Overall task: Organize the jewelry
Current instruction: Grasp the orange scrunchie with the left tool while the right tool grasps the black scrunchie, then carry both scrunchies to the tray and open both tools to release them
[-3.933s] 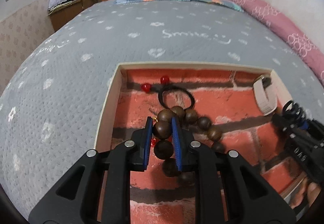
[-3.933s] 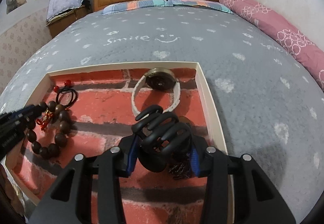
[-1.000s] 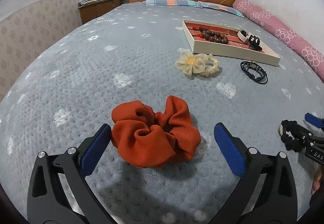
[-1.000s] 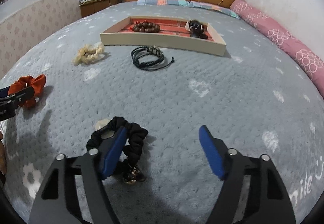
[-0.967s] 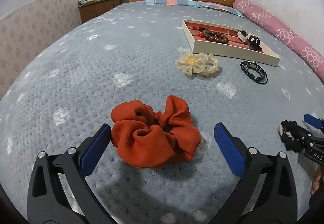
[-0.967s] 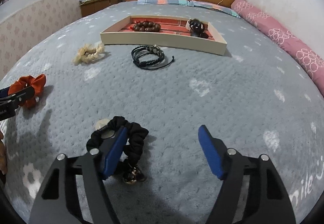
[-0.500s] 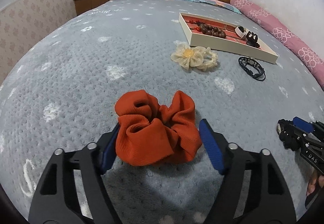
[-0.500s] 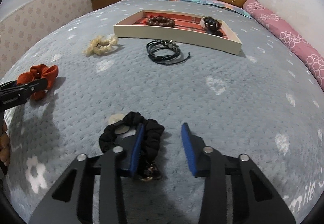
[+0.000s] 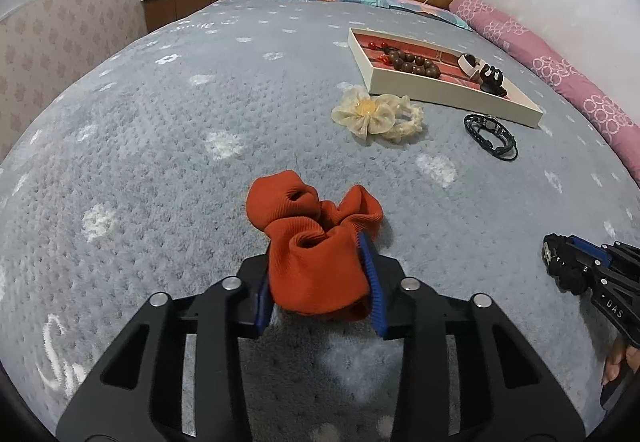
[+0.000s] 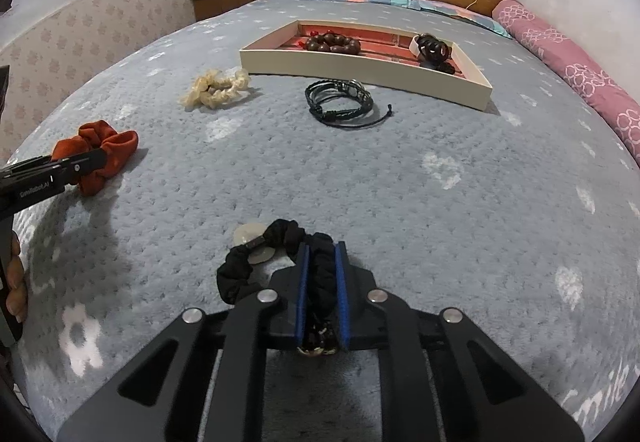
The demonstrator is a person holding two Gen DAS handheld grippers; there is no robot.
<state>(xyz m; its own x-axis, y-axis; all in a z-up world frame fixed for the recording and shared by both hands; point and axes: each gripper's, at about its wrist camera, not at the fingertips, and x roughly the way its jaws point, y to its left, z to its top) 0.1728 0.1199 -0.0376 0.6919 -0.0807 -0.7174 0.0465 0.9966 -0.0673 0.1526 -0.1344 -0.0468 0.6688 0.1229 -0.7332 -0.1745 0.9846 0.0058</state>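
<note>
While both claws are closing, we have the left claw (image 9: 320, 282) pinching the orange scrunchie (image 9: 316, 242) and the right claw (image 10: 322, 282) pinching the black scrunchie (image 10: 280, 258), both low on the bed (image 10: 440, 202); soft folds could slip out on lift, or the claws could catch the blanket. Farther off sits the tray (image 10: 360, 72). Readable: "DAS" on the right claw's side; blanket says "Smile"
</note>
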